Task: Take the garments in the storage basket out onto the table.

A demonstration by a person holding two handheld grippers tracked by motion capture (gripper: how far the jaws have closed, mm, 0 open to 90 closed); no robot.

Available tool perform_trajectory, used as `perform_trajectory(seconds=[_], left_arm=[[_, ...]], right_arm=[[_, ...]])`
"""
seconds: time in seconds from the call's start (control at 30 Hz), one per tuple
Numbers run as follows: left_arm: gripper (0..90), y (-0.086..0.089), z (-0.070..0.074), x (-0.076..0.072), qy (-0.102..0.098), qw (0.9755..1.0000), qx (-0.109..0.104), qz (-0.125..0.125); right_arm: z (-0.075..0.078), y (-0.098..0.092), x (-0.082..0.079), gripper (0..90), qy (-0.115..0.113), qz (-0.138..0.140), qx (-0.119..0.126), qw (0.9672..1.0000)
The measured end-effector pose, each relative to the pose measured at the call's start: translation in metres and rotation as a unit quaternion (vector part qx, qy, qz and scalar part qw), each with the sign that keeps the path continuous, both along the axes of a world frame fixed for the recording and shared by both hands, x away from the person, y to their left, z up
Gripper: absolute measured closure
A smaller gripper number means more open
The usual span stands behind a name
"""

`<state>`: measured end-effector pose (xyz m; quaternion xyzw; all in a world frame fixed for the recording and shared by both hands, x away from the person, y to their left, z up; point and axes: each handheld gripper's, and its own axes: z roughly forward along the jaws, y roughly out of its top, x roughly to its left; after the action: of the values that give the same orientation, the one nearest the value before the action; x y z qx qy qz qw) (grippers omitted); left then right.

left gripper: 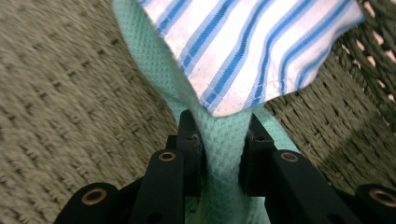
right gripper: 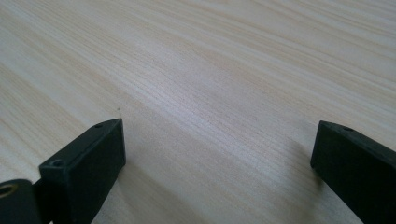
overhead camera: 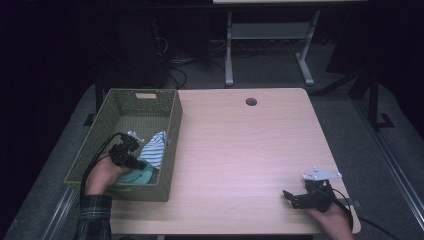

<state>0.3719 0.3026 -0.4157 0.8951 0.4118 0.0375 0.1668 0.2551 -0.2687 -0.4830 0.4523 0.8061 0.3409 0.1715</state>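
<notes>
Inside the woven basket (overhead camera: pixel 107 127), the left claw (left gripper: pixel 219 140) pinches a mint cloth (left gripper: pixel 219 154), ready for lifting; the right claw (right gripper: pixel 219 154) rests spread.

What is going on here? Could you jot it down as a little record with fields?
Place: wooden table with a green woven basket at its left edge
In basket: mint cloth and striped cloth, the striped one lying partly over the mint one
Left gripper: inside the basket, jaws pinching a fold of the mint cloth
Right gripper: low over bare table near its right front corner, jaws wide apart, nothing between them
Likely work: lifting the mint cloth out of the basket
</notes>
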Motion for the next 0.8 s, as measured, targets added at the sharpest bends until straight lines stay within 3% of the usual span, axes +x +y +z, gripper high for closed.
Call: perform_trajectory(seconds=[0.2, 0.27, 0.4, 0.5, 0.53, 0.57, 0.8], left_arm=[[73.6, 0.007, 0.010, -0.002, -0.041, 0.9983, -0.034, 0.021], [74.0, 0.010, 0.016, -0.004, -0.066, 0.9961, -0.050, 0.031], [74.5, 0.012, 0.021, -0.006, -0.089, 0.9932, -0.062, 0.040], [74.7, 0.016, 0.028, -0.008, -0.115, 0.9894, -0.076, 0.046], [74.7, 0.018, 0.032, -0.009, -0.131, 0.9865, -0.085, 0.048], [74.8, 0.018, 0.032, -0.009, -0.131, 0.9865, -0.085, 0.048], [75.0, 0.024, 0.047, -0.016, -0.177, 0.9749, -0.122, 0.058]], right_arm=[[0.000, 0.000, 0.000, 2.7, 0.000, 0.000, 0.000, 1.0000], [0.000, 0.000, 0.000, 2.7, 0.000, 0.000, 0.000, 1.0000], [0.000, 0.000, 0.000, 2.7, 0.000, 0.000, 0.000, 1.0000], [0.000, 0.000, 0.000, 2.7, 0.000, 0.000, 0.000, 1.0000], [0.000, 0.000, 0.000, 2.7, 0.000, 0.000, 0.000, 1.0000], [0.000, 0.000, 0.000, 2.7, 0.000, 0.000, 0.000, 1.0000], [0.000, 0.000, 0.000, 2.7, 0.000, 0.000, 0.000, 1.0000]])
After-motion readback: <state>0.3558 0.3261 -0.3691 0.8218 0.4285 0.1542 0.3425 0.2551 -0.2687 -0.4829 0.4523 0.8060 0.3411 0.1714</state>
